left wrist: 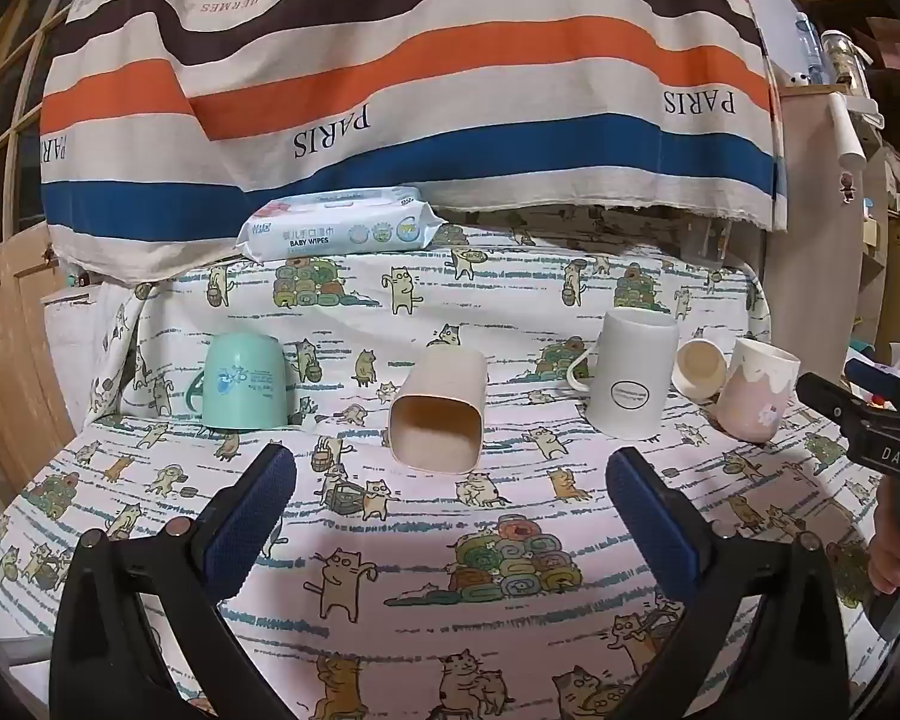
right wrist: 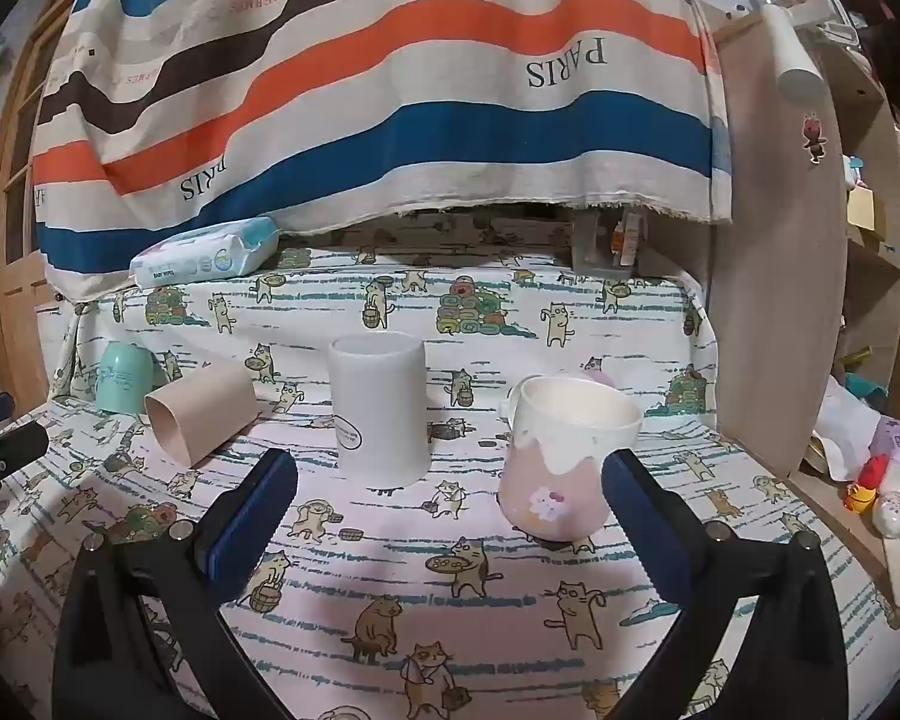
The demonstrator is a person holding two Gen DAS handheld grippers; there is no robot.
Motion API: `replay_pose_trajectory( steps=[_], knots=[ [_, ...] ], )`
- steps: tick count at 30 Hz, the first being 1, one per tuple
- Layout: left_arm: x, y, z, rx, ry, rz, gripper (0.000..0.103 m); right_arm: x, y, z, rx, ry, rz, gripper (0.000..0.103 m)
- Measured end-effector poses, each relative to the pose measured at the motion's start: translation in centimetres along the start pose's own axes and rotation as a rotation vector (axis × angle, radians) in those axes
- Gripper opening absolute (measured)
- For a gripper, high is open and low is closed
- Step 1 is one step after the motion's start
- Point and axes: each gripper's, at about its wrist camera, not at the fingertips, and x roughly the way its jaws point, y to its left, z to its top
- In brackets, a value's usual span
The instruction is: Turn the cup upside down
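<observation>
Cups on the cat-print tablecloth [left wrist: 450,540], both claws empty.
Left gripper [left wrist: 450,480] gapes before the toppled beige cup [left wrist: 438,414]; right gripper [right wrist: 450,480] gapes near the upright pink cup [right wrist: 561,462].

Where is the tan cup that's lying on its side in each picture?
Left wrist view: the tan cup lies at the centre, mouth toward the camera, between the open fingers.
Right wrist view: the tan cup lies at the left, left of the white mug.
Shared landmark: baby wipes pack.

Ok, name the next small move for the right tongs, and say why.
Probably ease the right tongs forward and a little right around the pink cup. It stands mouth-up just ahead, its right side near the right pad; the tongs are open and empty.
</observation>
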Motion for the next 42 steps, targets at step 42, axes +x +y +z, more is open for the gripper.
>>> replay_pose_trajectory(
  steps=[42],
  knots=[
    [0.09, -0.07, -0.06, 0.002, 0.006, -0.005, 0.103, -0.03, -0.30, 0.12, -0.004, 0.011, -0.016, 0.102]
  ],
)
